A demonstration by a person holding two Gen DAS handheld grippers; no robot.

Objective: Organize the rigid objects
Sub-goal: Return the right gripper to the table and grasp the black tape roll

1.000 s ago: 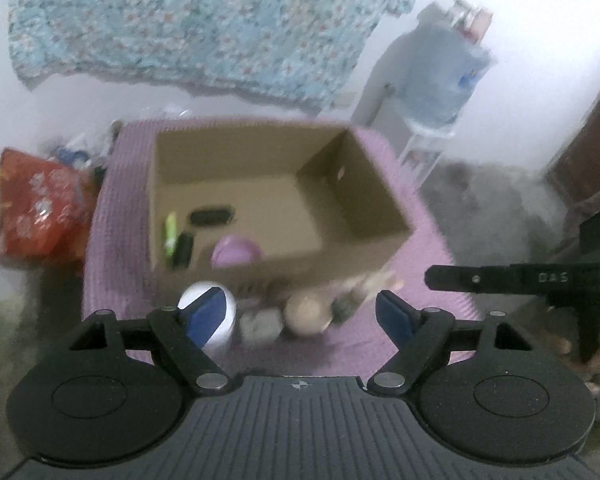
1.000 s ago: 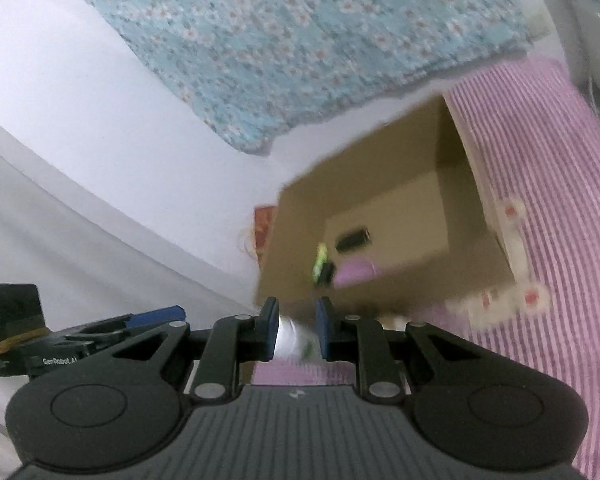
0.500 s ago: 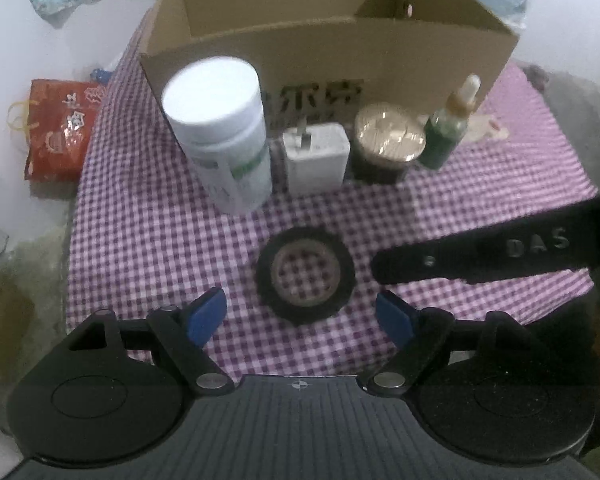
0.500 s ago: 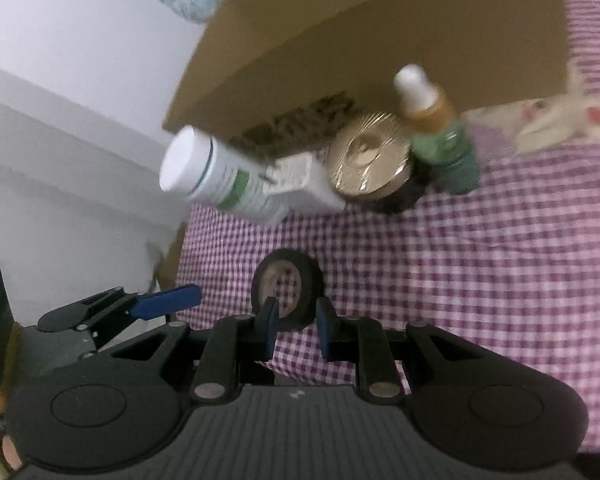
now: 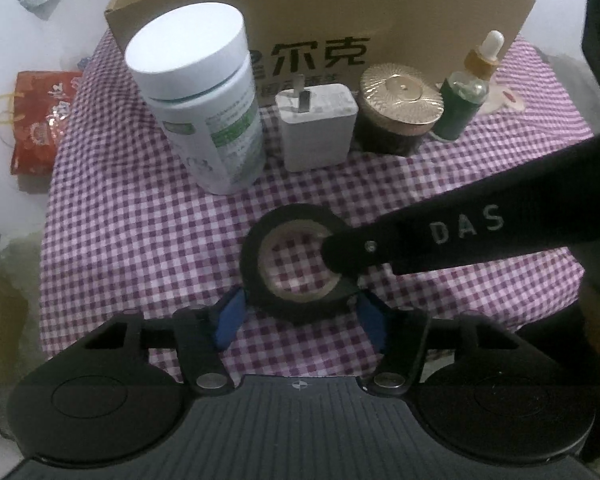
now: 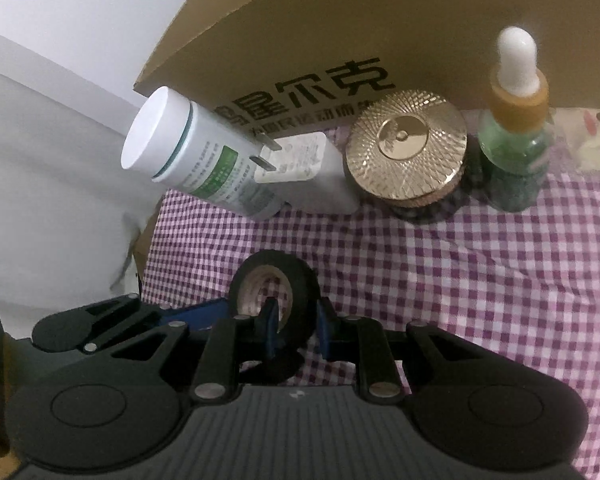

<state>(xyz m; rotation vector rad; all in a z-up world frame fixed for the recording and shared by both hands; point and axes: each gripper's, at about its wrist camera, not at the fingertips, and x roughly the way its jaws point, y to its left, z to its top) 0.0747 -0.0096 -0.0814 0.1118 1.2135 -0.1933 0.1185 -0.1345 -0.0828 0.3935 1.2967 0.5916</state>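
Observation:
A black tape roll (image 5: 256, 236) (image 6: 300, 280) lies flat on the purple checked cloth (image 5: 140, 240). My left gripper (image 5: 299, 318) points down over its near edge. The jaws are closing, and the blue pads (image 5: 228, 316) touch the roll on both sides. My right gripper (image 6: 296, 322) comes in from the right with narrow jaws. One of its fingers (image 5: 420, 240) reaches into the roll's hole, the other stays outside, and the roll's wall sits between them. Behind stand a white bottle (image 5: 204, 96), a white charger plug (image 5: 318, 124), a gold-lidded jar (image 5: 400, 108) and a green dropper bottle (image 5: 464, 100).
An open cardboard box (image 5: 420, 20) stands right behind the row of objects. A pale soft toy (image 6: 592, 140) lies beside the dropper bottle. A red bag (image 5: 40, 120) rests off the cloth's left edge. Bare cloth (image 6: 500, 280) stretches to the right of the tape.
Both grippers dropped from above the box to the cloth. The left jaws narrowed around the tape roll. The right gripper slid onto the roll's wall, keeping the same narrow gap.

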